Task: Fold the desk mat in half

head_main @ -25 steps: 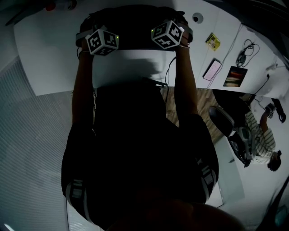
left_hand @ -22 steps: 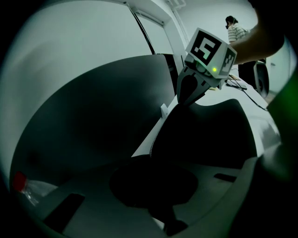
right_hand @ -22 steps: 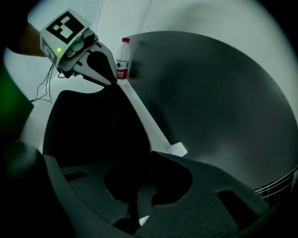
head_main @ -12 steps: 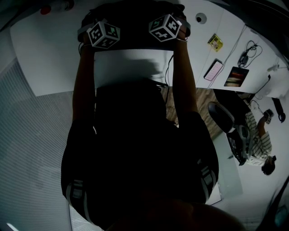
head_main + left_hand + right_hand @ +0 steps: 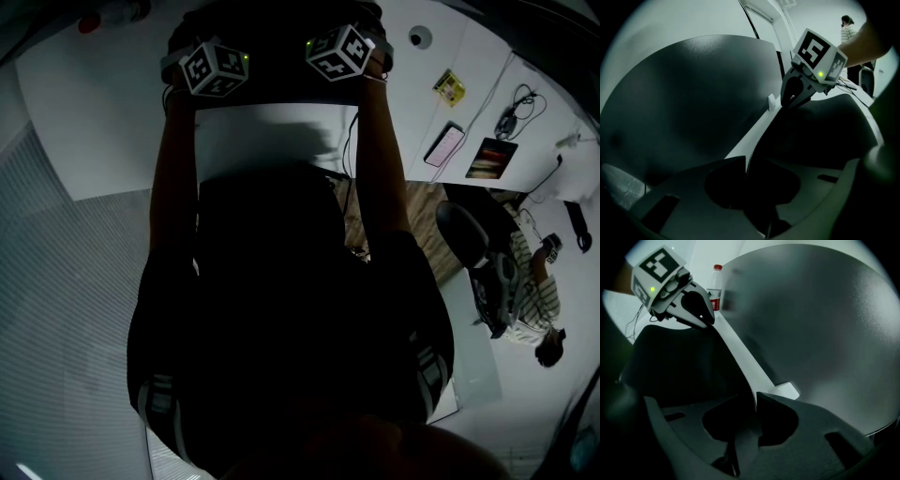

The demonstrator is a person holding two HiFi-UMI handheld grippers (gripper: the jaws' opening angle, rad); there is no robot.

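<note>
Head view: shows 2 outstretched arms reaching across a white table (image 5: pixel 94 112), with the left gripper (image 5: pixel 214 67) and the right gripper (image 5: pixel 339 52) side by side at the far end, both over the dark desk mat (image 5: pixel 272 28). Also shows a phone (image 5: pixel 442 145) well off to the right on the table, and a person in a striped top (image 5: pixel 536 291) beyond it.

Left gripper view: looks along 2 jaws that are opening, with the thin edge of the mat between them and the pads touching it. Follows that edge straight to the right gripper's tips, with black sheet at right, grey grainy sheet at left and a pale strip between.

Right gripper view: gives the same from the other side, jaws opening and the mat edge pinched in their narrow slot. Shows a red-capped bottle (image 5: pixel 716 289) just behind the left gripper.
</note>
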